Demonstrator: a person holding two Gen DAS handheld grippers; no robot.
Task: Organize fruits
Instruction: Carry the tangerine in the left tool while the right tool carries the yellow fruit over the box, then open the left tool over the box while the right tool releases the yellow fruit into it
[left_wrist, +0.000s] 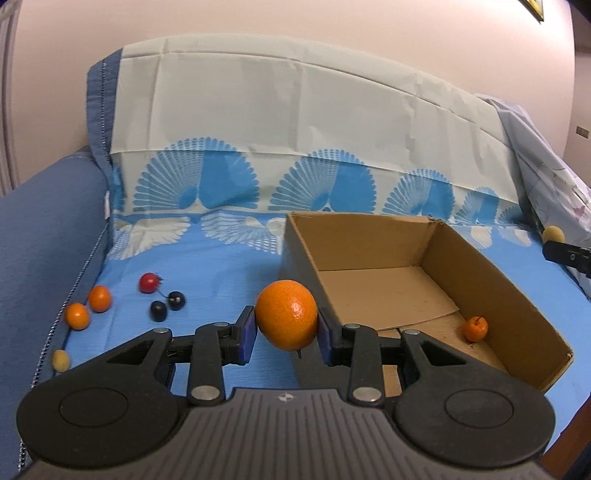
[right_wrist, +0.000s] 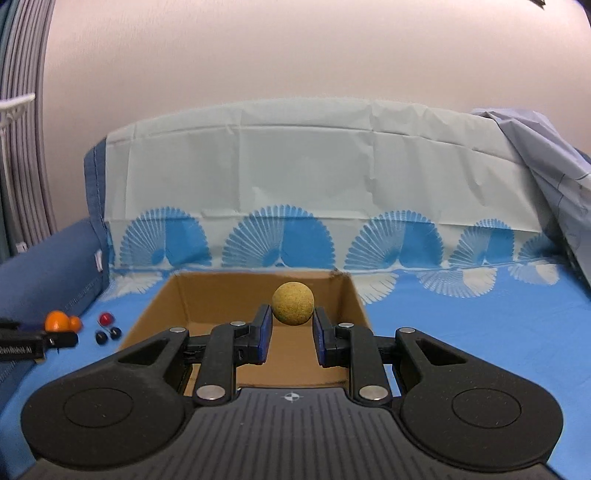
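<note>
blue sheet (left_wrist: 236, 258) | left tool (left_wrist: 286, 334) pinching orange (left_wrist: 286, 319) beside box (left_wrist: 546, 321) edge | right tool (right_wrist: 292, 328) pinching yellow ball (right_wrist: 293, 303)

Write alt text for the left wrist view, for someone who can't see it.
The left hand-held gripper clamps a large orange beside an open cardboard box holding one small orange fruit. More small fruits lie on the blue patterned cloth to the left.

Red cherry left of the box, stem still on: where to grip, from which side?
Grip the red cherry on its round body, coming from above with one pad on each side. Its thin stem trails toward the dark berries close by, so close crosswise to the stem. That's probably the clearest line.
</note>
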